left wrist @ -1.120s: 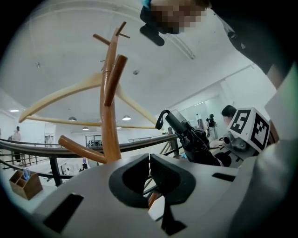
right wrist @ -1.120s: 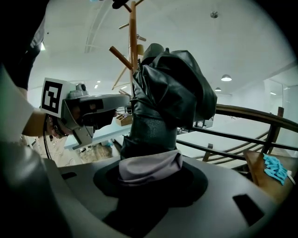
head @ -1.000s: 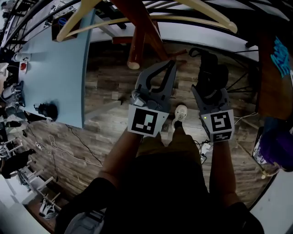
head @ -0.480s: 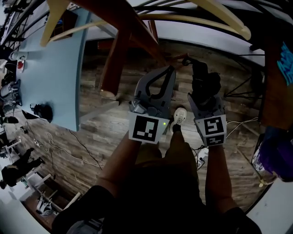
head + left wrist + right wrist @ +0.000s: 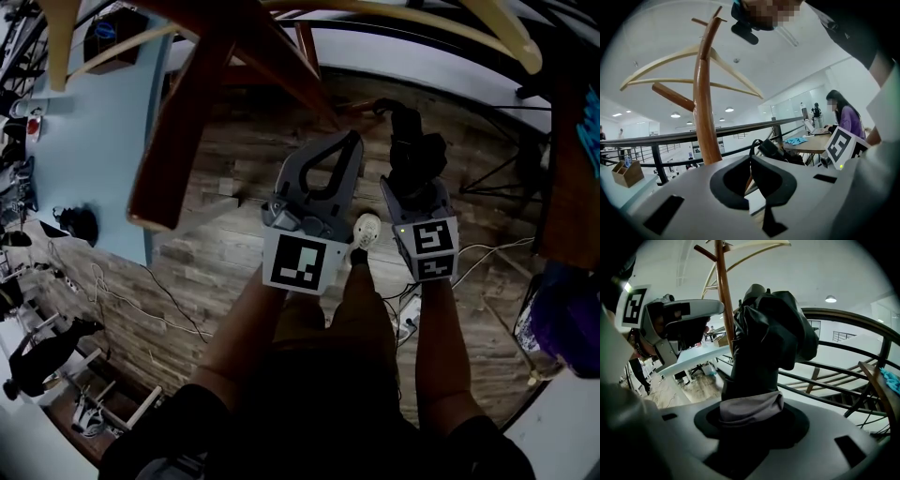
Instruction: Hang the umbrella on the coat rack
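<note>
A folded black umbrella (image 5: 412, 145) with a grey band (image 5: 750, 408) sticks up out of my right gripper (image 5: 411, 183), which is shut on it (image 5: 752, 416). Its strap loop (image 5: 756, 144) shows in the left gripper view. My left gripper (image 5: 349, 142) is just left of it, jaws together and nothing between them (image 5: 750, 168). The wooden coat rack pole (image 5: 704, 108) rises ahead of both grippers (image 5: 724, 296), with pale wooden hangers (image 5: 670, 65) on it. One brown rack arm (image 5: 187, 112) crosses the head view's upper left.
A black railing (image 5: 740, 129) runs behind the rack. A light blue table (image 5: 103, 141) stands at left, with cables (image 5: 141, 291) on the wooden floor. A person sits at a desk (image 5: 846, 117) at right. My shoe (image 5: 366, 228) shows between the grippers.
Both grippers have sunk a little, the umbrella still in the right one. In the head view the brown rack arm now looms larger and reaches further down the left.
</note>
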A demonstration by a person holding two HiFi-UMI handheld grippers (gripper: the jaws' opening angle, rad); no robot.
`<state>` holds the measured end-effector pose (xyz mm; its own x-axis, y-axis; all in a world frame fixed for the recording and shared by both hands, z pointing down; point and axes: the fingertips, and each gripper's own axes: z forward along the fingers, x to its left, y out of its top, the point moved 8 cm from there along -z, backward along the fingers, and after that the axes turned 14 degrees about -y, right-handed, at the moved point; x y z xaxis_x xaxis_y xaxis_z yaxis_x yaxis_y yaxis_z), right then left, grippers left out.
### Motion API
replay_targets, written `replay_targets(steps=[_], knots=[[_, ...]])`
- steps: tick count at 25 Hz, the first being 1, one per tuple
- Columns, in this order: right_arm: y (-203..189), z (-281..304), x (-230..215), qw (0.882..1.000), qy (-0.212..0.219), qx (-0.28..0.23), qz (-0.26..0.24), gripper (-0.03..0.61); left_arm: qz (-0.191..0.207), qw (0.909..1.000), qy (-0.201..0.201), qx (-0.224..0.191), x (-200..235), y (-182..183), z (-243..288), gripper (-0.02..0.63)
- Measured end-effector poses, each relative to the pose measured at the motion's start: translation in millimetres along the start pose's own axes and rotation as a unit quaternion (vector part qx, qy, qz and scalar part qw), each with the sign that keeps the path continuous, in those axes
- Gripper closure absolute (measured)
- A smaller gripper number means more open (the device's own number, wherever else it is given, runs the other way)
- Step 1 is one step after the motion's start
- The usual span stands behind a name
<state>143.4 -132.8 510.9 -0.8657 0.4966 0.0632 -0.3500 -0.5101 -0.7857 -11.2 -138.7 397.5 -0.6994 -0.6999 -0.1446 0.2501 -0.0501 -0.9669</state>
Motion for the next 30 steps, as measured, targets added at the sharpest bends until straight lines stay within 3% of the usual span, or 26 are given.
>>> replay_targets(steps=[30], knots=[[-48.8, 25.8, -5.6, 0.995, 0.023, 0.098, 0.016, 0.351, -0.009, 0.9999, 0.013, 0.002, 4.6, -14.4, 8.4, 0.595]])
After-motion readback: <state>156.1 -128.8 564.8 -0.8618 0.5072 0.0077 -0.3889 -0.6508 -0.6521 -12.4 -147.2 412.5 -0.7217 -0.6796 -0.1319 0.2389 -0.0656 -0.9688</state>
